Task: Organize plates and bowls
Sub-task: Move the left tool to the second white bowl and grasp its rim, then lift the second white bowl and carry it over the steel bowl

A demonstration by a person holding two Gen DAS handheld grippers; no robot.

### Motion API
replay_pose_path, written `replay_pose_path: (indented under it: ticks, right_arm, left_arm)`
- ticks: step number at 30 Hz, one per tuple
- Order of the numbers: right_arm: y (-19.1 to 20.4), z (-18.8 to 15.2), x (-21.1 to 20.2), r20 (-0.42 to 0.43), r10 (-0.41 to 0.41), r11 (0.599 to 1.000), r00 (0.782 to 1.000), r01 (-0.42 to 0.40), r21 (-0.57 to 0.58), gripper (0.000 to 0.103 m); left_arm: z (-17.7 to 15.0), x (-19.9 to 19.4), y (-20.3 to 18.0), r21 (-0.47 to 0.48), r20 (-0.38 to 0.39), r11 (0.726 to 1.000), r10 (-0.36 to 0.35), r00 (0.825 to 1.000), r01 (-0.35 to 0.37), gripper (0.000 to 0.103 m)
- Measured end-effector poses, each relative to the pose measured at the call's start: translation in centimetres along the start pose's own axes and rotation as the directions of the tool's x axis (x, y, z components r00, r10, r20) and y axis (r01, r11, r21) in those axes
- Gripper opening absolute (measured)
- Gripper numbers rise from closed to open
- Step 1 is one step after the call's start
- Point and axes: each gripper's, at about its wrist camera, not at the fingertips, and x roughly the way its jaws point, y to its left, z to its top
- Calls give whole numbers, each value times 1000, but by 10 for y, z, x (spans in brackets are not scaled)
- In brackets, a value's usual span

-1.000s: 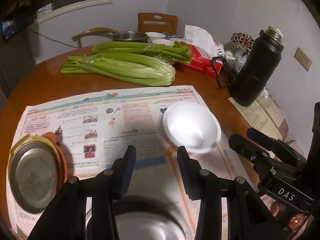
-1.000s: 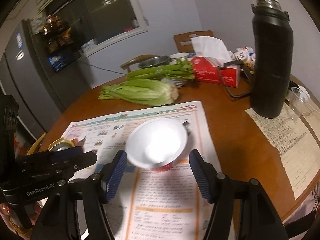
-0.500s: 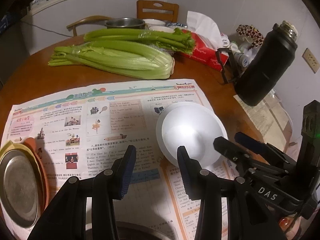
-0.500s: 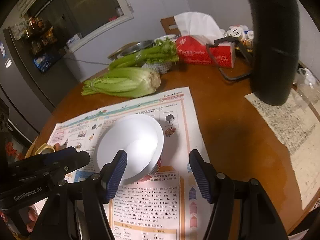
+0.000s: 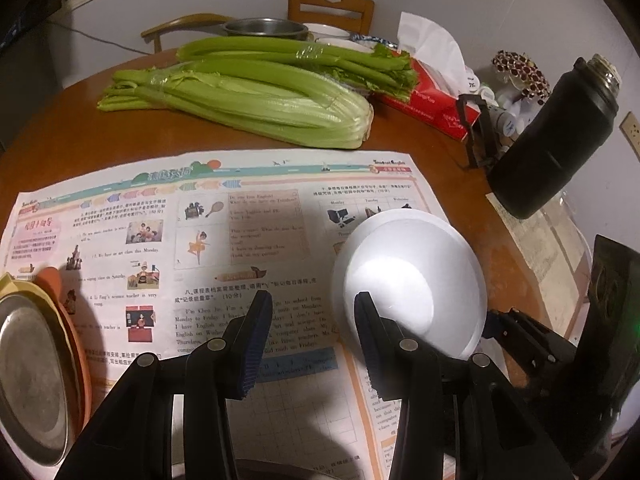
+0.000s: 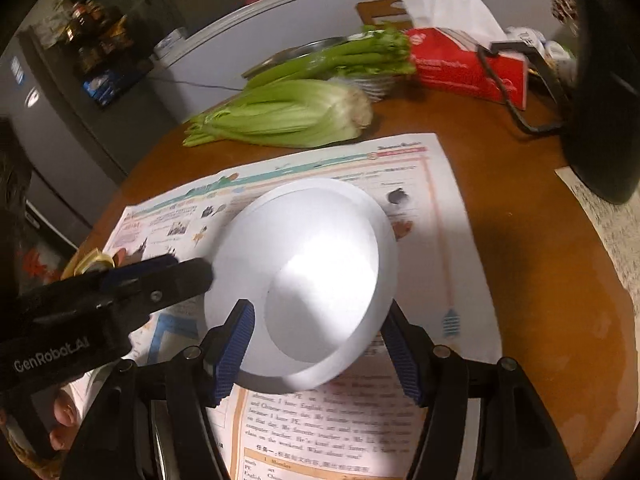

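A white bowl (image 6: 312, 248) with a red base stands on a newspaper (image 5: 240, 220) spread over the round wooden table (image 5: 60, 132). My right gripper (image 6: 317, 312) is open, with one blue pad at each side of the bowl's near rim; I cannot tell whether they touch it. My left gripper (image 5: 313, 300) is open just left of the bowl (image 5: 412, 276), with only newspaper between its fingers. At the left edge, a metal plate (image 5: 28, 368) lies on orange and yellow plates. A metal rim (image 5: 280, 468) shows below the left gripper.
Two celery bunches (image 5: 248, 100) lie behind the newspaper. A red tissue box (image 5: 432, 104) and a tall black flask (image 5: 556, 140) stand at the right. A metal basin (image 5: 264, 28) and small bowls sit at the far edge by a chair. A hand (image 6: 64, 416) holds the left gripper.
Both grippers have come forward and down toward the white bowl. The right gripper's fingers now flank its near rim. Neither gripper's jaw width has changed.
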Motion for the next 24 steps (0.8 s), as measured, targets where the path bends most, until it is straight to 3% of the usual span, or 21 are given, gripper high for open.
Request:
replay_pose_path:
  ticks: [13, 24]
  right_arm:
    - [33, -15, 11, -67, 142, 988, 988, -146, -48, 65]
    - [39, -15, 5, -59, 118, 991, 991, -122, -60, 65]
  left_arm:
    - [-7, 19, 7, -23, -64, 1000, -7, 998, 6, 44]
    - [-9, 1, 3, -9, -27, 998, -60, 998, 59, 44]
